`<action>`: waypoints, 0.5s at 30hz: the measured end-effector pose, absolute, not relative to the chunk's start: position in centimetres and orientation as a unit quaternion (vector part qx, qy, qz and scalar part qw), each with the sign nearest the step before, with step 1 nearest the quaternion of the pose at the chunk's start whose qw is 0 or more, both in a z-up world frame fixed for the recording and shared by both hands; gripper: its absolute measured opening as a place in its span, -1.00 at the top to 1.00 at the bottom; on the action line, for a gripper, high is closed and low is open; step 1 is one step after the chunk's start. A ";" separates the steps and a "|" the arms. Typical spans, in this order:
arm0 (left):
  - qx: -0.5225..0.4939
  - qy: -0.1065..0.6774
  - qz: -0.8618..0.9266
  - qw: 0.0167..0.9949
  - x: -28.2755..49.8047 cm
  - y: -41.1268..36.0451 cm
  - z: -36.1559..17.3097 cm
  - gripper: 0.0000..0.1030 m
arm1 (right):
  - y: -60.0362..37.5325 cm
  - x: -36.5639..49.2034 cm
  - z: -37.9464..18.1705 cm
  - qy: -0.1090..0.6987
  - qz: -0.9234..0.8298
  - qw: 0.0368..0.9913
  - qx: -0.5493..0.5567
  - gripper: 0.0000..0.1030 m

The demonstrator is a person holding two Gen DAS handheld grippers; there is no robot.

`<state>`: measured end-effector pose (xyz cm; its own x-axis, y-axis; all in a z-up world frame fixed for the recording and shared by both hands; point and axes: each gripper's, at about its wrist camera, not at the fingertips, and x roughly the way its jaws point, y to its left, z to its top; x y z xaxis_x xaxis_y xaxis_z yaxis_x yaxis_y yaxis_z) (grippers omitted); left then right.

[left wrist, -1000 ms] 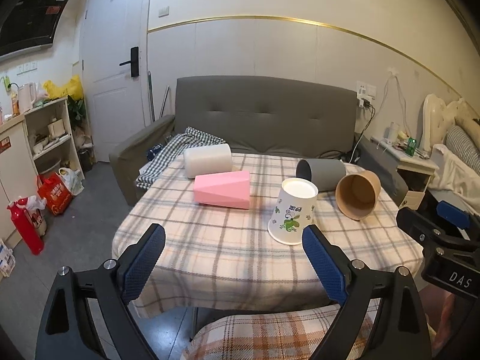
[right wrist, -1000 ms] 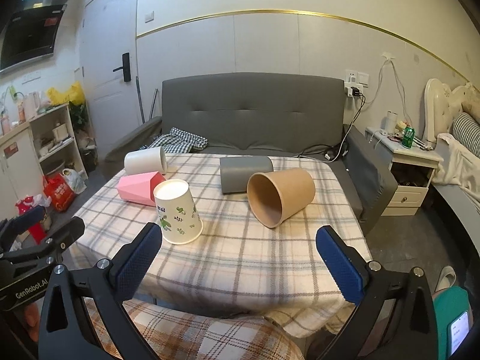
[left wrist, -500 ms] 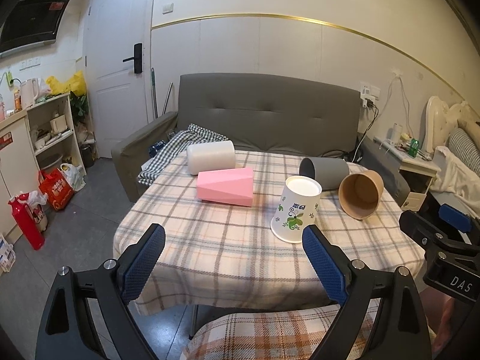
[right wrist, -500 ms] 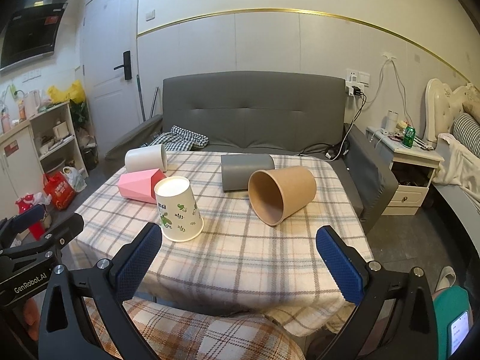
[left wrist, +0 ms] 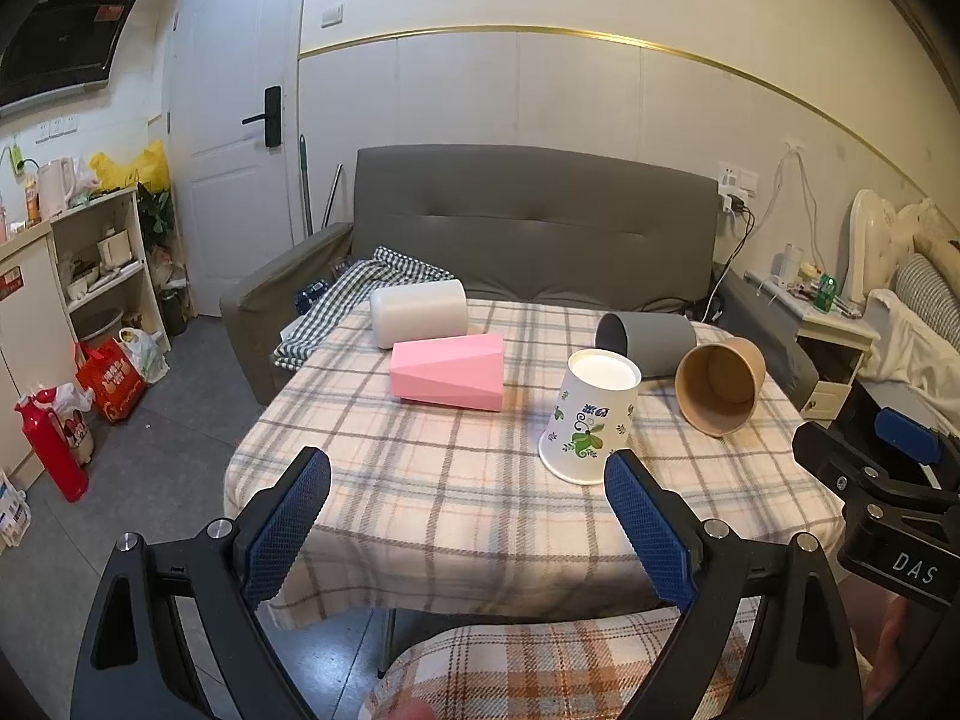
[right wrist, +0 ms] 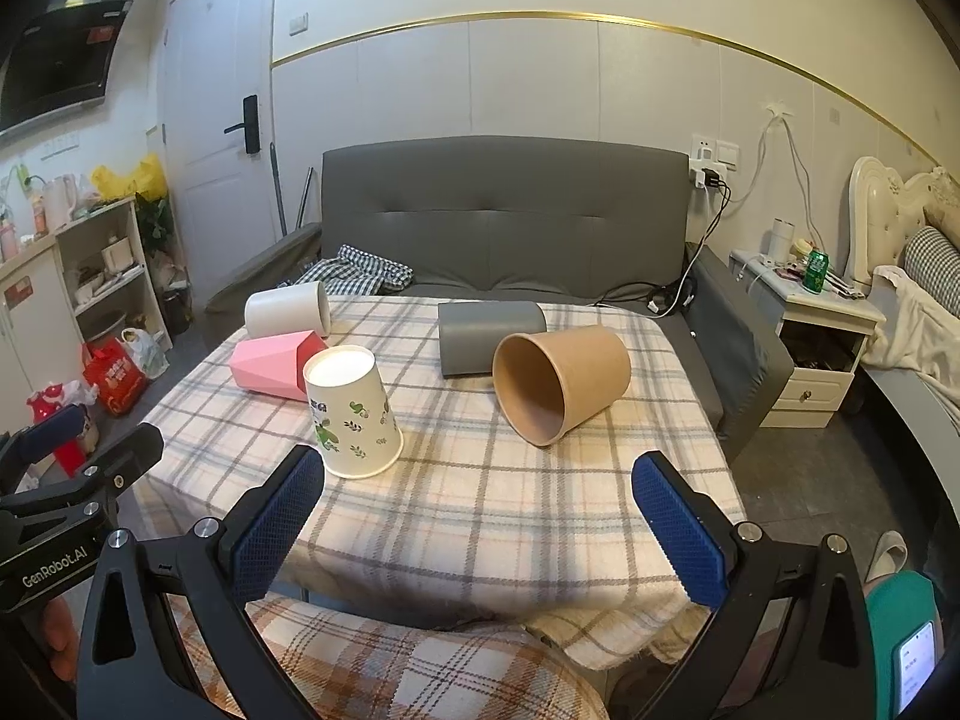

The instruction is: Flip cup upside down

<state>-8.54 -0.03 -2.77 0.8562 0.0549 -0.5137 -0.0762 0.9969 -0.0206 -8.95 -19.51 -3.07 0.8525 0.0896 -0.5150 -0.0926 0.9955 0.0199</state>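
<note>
Both tools, left tool (left wrist: pixel 468 516) & right tool (right wrist: pixel 480 522), wide apart, empty (short of table (right wrist: pixel 480 510)); floral cup (right wrist: pixel 354 414) upside down.

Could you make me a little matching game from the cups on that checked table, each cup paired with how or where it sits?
Cups:
1. floral paper cup
2. brown paper cup
3. grey cup
4. pink cup

Positions:
A. on its side, open mouth facing the camera
B. on its side, just in front of the white cup
C. standing upside down, wide rim on the cloth
D. on its side, behind the brown one, nearer the sofa

Pairs: 1-C, 2-A, 3-D, 4-B
</note>
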 end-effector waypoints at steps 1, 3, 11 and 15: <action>-0.020 0.266 0.034 0.963 -8.5 0.0 -2.8 -0.85 | -19.5 -8.9 -3.1 0.267 0.047 0.962 -0.003 -1.00; -0.020 0.266 0.034 0.963 -8.5 0.0 -2.8 -0.85 | -19.5 -8.9 -3.1 0.267 0.048 0.962 -0.003 -1.00; -0.021 0.266 0.034 0.963 -8.5 0.0 -2.8 -0.85 | -19.6 -8.9 -3.2 0.270 0.045 0.962 -0.004 -1.00; -0.019 0.266 0.035 0.963 -8.6 0.0 -2.8 -0.85 | -19.7 -8.9 -3.3 0.271 0.044 0.962 -0.004 -1.00</action>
